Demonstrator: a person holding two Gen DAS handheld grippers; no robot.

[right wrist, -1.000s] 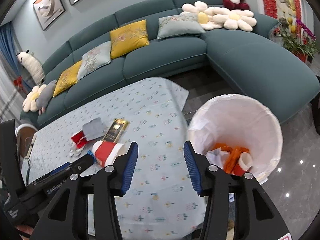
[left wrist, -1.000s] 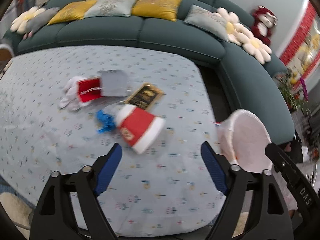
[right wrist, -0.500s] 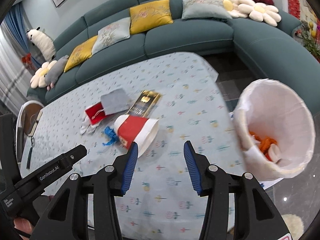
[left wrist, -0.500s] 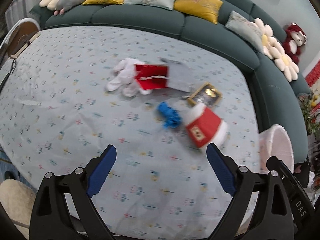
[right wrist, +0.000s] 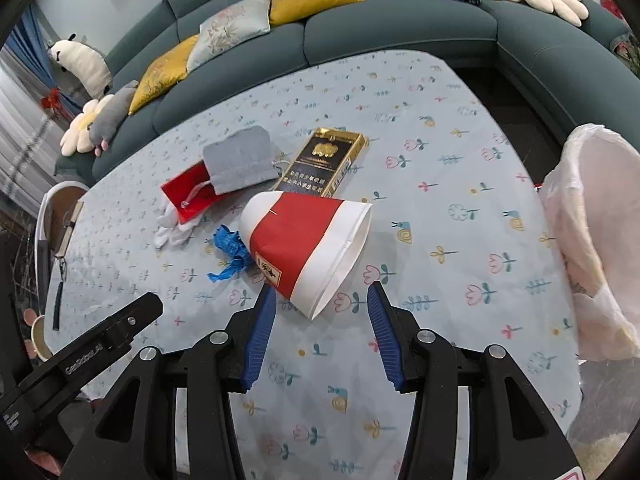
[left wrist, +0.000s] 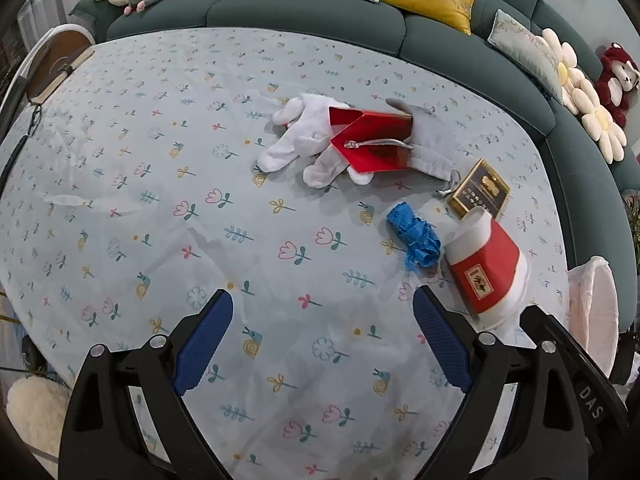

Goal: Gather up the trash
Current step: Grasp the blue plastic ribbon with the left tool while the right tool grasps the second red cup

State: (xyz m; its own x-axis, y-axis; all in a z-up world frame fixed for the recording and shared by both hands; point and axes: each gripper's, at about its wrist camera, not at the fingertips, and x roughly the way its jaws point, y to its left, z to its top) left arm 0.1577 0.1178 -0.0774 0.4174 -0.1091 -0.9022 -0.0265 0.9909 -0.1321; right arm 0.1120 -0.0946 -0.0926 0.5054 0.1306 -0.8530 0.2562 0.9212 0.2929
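Observation:
A red-and-white paper cup (right wrist: 308,248) (left wrist: 486,268) lies on its side on the flowered tablecloth. My right gripper (right wrist: 320,320) hovers open just in front of its rim, nothing between the fingers. Beside the cup lie a crumpled blue scrap (right wrist: 228,250) (left wrist: 416,236), a black-and-gold box (right wrist: 326,162) (left wrist: 478,192), a grey pouch (right wrist: 240,164) (left wrist: 432,144), a red envelope (left wrist: 372,144) (right wrist: 188,196) and a white glove (left wrist: 304,140). My left gripper (left wrist: 324,332) stands wide open above bare cloth, left of the cup and short of the blue scrap.
A bin lined with a white bag (right wrist: 596,240) (left wrist: 592,312) stands off the table's right edge. A teal sofa (right wrist: 400,28) with cushions wraps the far and right sides. A round side table (left wrist: 52,64) is at the far left.
Both grippers have swung left and sunk toward the table. The bin has slid from the middle of the right wrist view to its right edge, and the cup now lies right before the right gripper.

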